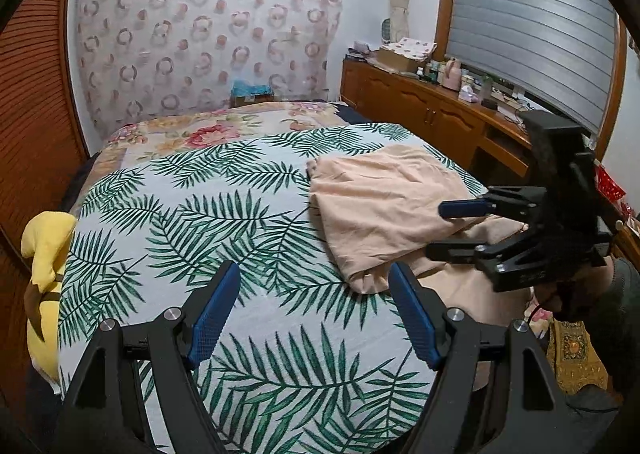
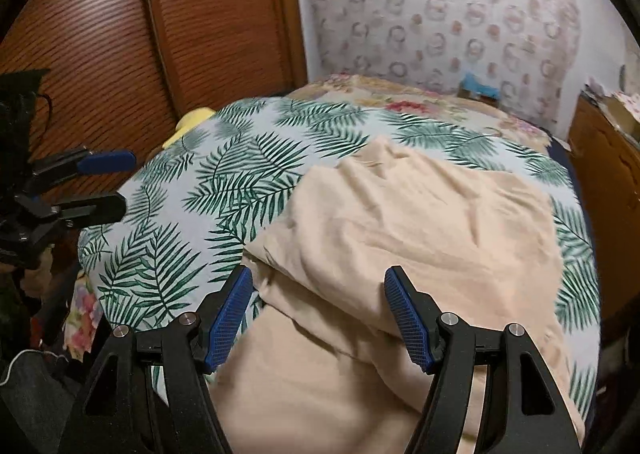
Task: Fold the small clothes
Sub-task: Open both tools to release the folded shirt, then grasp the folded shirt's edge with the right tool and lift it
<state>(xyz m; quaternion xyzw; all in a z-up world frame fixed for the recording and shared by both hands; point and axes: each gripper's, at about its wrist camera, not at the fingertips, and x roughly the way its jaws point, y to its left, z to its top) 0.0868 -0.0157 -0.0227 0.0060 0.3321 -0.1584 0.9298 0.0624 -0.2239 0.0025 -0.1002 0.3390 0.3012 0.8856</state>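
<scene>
A peach-coloured garment (image 1: 384,206) (image 2: 420,238) lies loosely folded and rumpled on the right half of a bed with a palm-leaf cover (image 1: 224,214) (image 2: 224,174). My left gripper (image 1: 314,274) hangs open over bare cover, left of the garment's near corner, nothing between its blue pads. My right gripper (image 2: 318,278) is open above the garment's near folded edge, with cloth showing below the gap between its fingers, which stand apart from it. In the left wrist view the right gripper (image 1: 436,230) hovers over the garment's right side. The left gripper (image 2: 124,184) shows at the left edge of the right wrist view.
A yellow plush toy (image 1: 48,246) sits at the bed's left edge beside a slatted wooden wardrobe (image 2: 120,34). A floral quilt (image 1: 208,130) covers the far end of the bed. A wooden cabinet (image 1: 420,106) with bottles and boxes runs along the right wall.
</scene>
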